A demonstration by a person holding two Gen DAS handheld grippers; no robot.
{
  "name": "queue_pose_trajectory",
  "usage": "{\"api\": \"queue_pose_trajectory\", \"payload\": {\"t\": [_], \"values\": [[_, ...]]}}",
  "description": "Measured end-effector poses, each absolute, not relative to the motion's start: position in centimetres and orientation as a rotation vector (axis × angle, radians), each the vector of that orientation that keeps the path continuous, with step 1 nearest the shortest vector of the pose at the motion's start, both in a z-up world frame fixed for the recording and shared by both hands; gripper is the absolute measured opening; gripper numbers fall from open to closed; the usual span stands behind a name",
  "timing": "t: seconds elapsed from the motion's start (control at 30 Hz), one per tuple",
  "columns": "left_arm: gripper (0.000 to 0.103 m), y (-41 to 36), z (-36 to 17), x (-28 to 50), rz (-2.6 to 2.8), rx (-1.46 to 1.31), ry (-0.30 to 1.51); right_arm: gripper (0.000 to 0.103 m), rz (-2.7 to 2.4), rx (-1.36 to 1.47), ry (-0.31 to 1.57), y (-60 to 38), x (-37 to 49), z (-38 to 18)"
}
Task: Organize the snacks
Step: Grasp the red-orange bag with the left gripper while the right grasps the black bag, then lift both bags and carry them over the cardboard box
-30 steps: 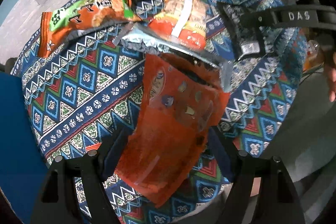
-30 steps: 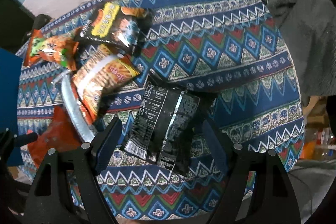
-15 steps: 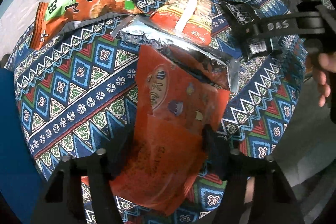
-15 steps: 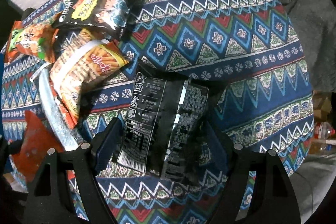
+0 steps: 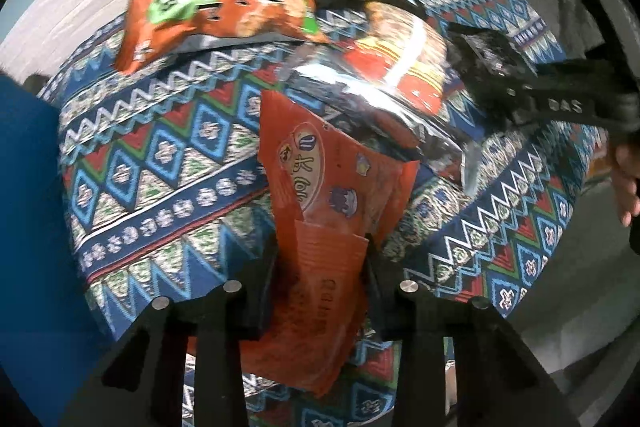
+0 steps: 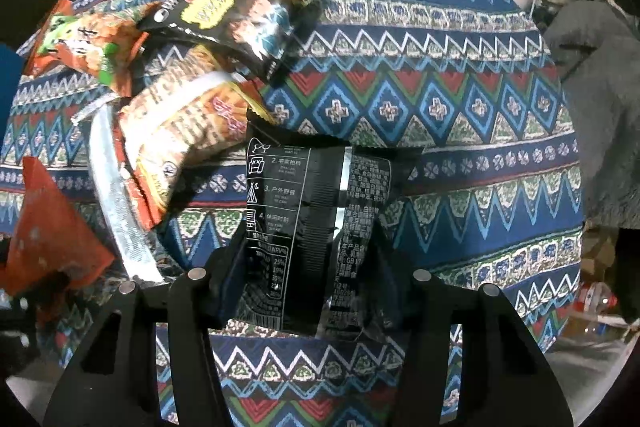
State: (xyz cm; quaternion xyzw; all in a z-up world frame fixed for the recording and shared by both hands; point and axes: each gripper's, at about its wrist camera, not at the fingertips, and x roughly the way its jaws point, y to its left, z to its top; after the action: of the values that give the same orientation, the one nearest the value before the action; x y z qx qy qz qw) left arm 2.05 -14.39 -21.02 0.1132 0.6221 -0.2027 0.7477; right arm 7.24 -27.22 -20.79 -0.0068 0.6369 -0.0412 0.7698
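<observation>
Both the left hand-held gripper (image 5: 320, 267) and right hand-held gripper (image 6: 308, 267) point steeply downward, jaws just closing.

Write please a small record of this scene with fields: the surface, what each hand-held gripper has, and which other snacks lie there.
surface: patterned cloth
left hand-held gripper: jaws just closing, pinching the red packet
right hand-held gripper: jaws just closing around the black packet
other snacks: orange-green bag, black-yellow bag, striped orange bag

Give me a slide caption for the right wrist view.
Right gripper, jaws just closing, pinches a black snack packet on the patterned tablecloth.
</observation>
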Motion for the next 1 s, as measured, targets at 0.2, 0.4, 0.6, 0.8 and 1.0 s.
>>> {"api": "queue_pose_trajectory", "payload": {"t": [0.2, 0.4, 0.6, 0.8, 1.0], "values": [[0.037, -13.0, -19.1, 1.8, -0.407, 0.196, 1.345, 0.055, -0.062, -0.017, 1.318, -27.5, 7.2, -18.1], [0.037, -11.4, -17.0, 2.3, -0.373, 0.143, 1.320, 0.055, -0.033, -0.042, 1.256, -26.8, 6.7, -15.8], [0.037, -9.9, -14.9, 2.5, -0.341, 0.098, 1.286, 0.055, 0.002, -0.021, 1.214, -25.8, 7.0, -14.0], [0.037, -9.1, -13.5, 3.4, -0.303, 0.067, 1.252, 0.055, 0.031, -0.008, 1.179, -24.8, 7.6, -12.5], [0.037, -7.5, -11.9, 3.6, -0.277, 0.042, 1.218, 0.055, 0.068, -0.012, 1.142, -23.0, 8.2, -11.0]]}}
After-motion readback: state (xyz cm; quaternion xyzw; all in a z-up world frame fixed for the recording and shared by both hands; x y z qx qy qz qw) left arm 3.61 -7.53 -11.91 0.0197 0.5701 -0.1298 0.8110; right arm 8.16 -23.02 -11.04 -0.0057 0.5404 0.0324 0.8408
